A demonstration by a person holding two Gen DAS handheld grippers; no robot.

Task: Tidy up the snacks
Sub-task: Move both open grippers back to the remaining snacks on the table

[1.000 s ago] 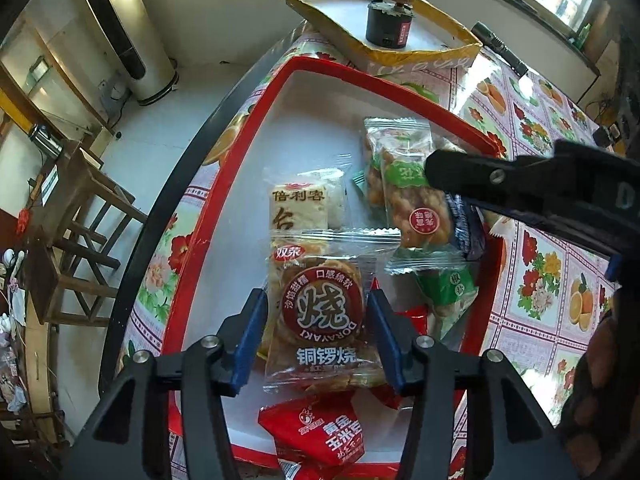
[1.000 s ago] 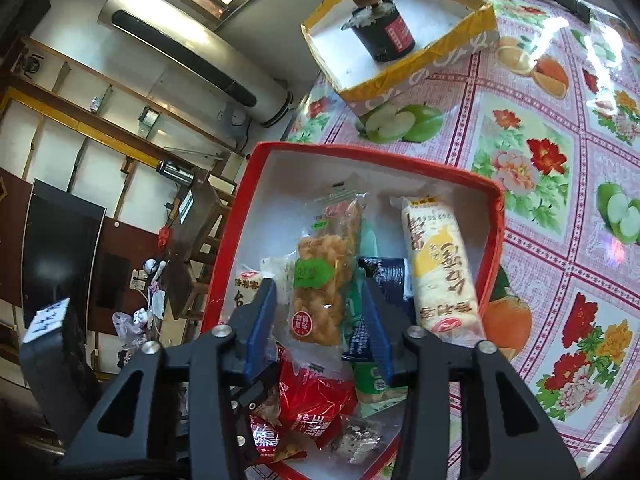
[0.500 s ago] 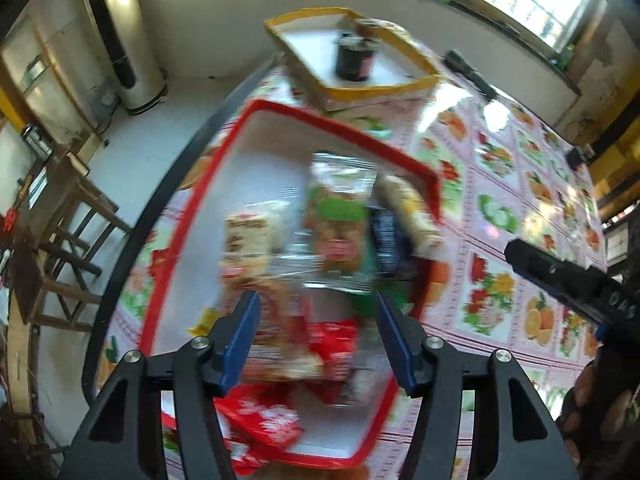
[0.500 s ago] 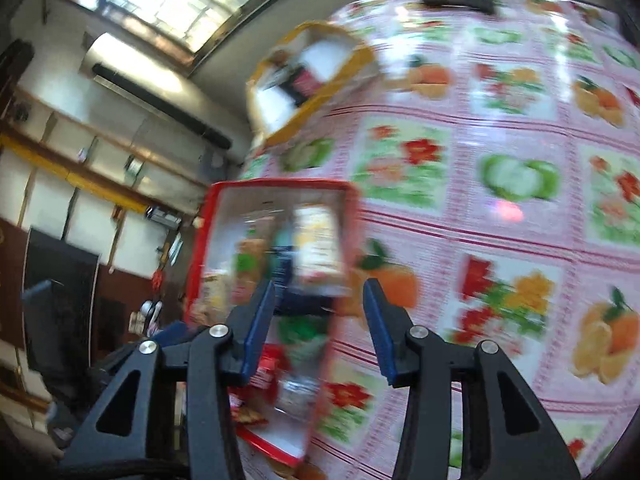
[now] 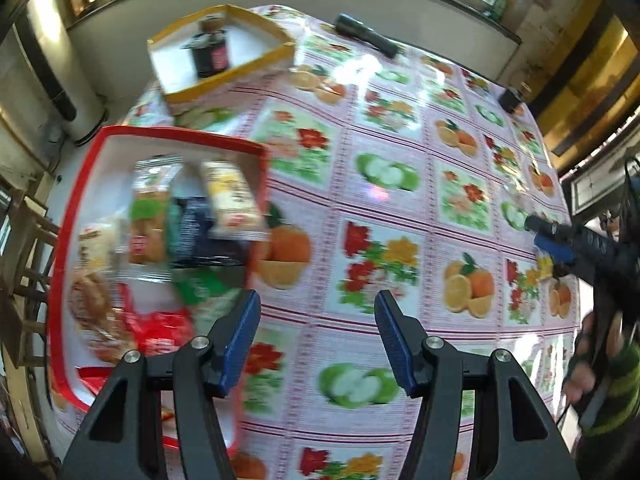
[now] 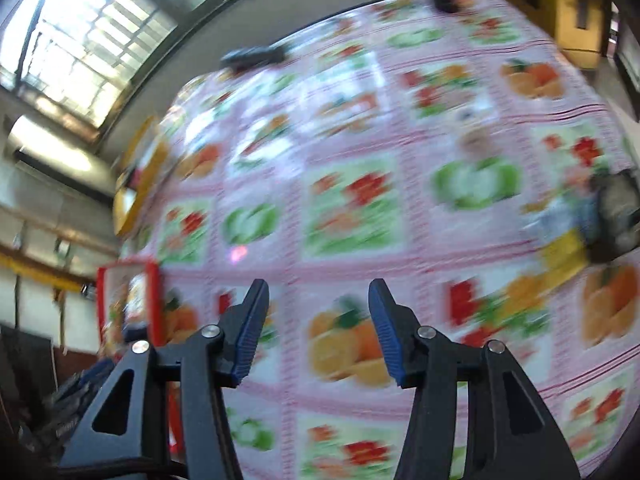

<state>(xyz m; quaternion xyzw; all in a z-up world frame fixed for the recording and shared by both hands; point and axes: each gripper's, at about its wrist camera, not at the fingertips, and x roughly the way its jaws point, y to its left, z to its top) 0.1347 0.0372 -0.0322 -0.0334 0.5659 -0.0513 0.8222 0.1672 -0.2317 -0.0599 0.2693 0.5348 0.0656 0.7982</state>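
A red tray (image 5: 176, 136) at the table's left edge holds several wrapped snacks: a yellow-white packet (image 5: 232, 200), a clear pack with a green label (image 5: 148, 216) and a red packet (image 5: 164, 328). My left gripper (image 5: 316, 296) hangs open over the flowered tablecloth (image 5: 400, 208), just right of the tray, with nothing between its fingers. My right gripper (image 6: 318, 284) is further right over the cloth; its jaws are opening and nothing is between them. It also shows at the right edge of the left wrist view as right gripper (image 5: 552, 240). The right wrist view is blurred, with the tray (image 6: 152, 280) far left.
A yellow-rimmed box (image 5: 280, 50) with a dark jar (image 5: 210, 54) stands behind the tray. A black flashlight (image 5: 366, 36) lies at the far edge. Blurred yellow and grey things (image 6: 592, 232) lie at the right of the cloth. A person's hand (image 5: 580, 368) is at the right.
Both grippers have swung right, off the tray and over the bare cloth. The left one opened and left the round-cake pack in the tray. The right one stands wider.
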